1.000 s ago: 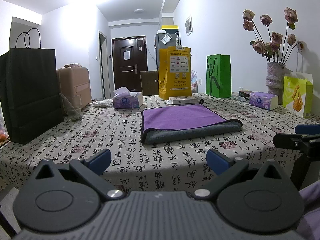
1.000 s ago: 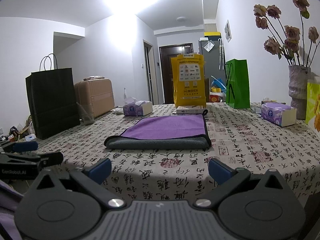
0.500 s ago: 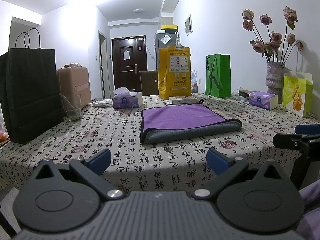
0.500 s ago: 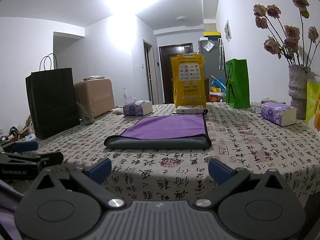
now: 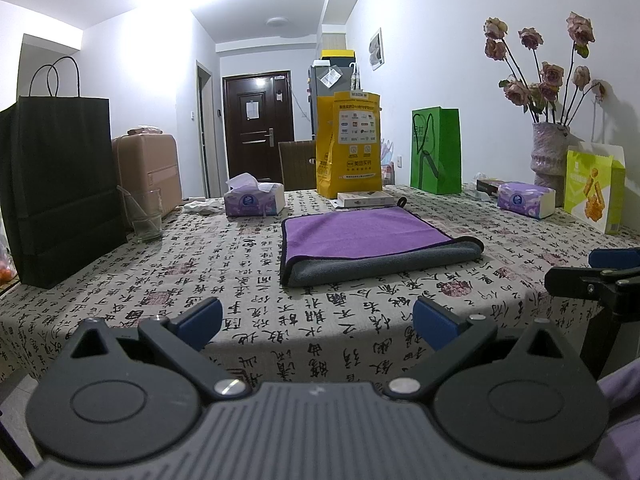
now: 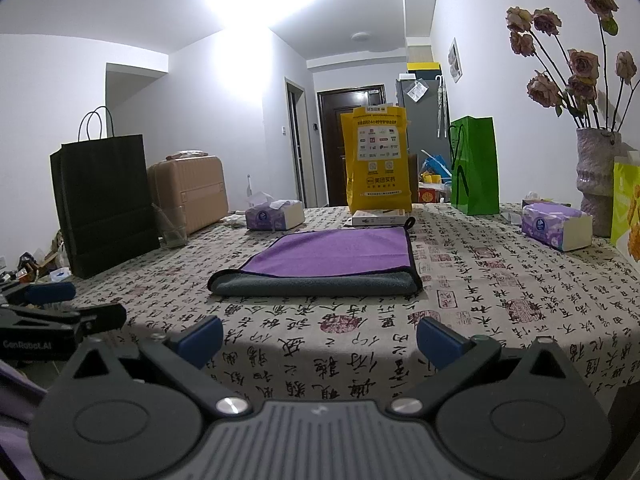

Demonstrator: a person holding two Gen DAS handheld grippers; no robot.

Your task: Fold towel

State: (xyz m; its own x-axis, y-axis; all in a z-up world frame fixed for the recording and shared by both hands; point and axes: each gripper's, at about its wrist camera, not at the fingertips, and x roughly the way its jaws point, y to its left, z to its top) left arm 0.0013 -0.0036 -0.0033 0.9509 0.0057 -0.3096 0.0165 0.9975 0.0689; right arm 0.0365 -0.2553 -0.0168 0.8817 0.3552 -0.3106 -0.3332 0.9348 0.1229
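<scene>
A purple towel (image 5: pixel 364 232) with a grey underside lies folded flat in the middle of the table, its grey fold edge toward me; it also shows in the right wrist view (image 6: pixel 332 252). My left gripper (image 5: pixel 316 322) is open and empty, held off the table's near edge, short of the towel. My right gripper (image 6: pixel 320 338) is open and empty too, held level with it. Each gripper shows at the edge of the other's view: the right one (image 5: pixel 600 272) and the left one (image 6: pixel 52 312).
The table (image 5: pixel 224 280) has a cloth with printed characters. On it stand a black bag (image 5: pixel 60 188), a glass (image 5: pixel 146 220), tissue boxes (image 5: pixel 254 200) (image 5: pixel 526 200), a yellow bag (image 5: pixel 348 144), a green bag (image 5: pixel 436 150) and a vase of roses (image 5: pixel 550 152).
</scene>
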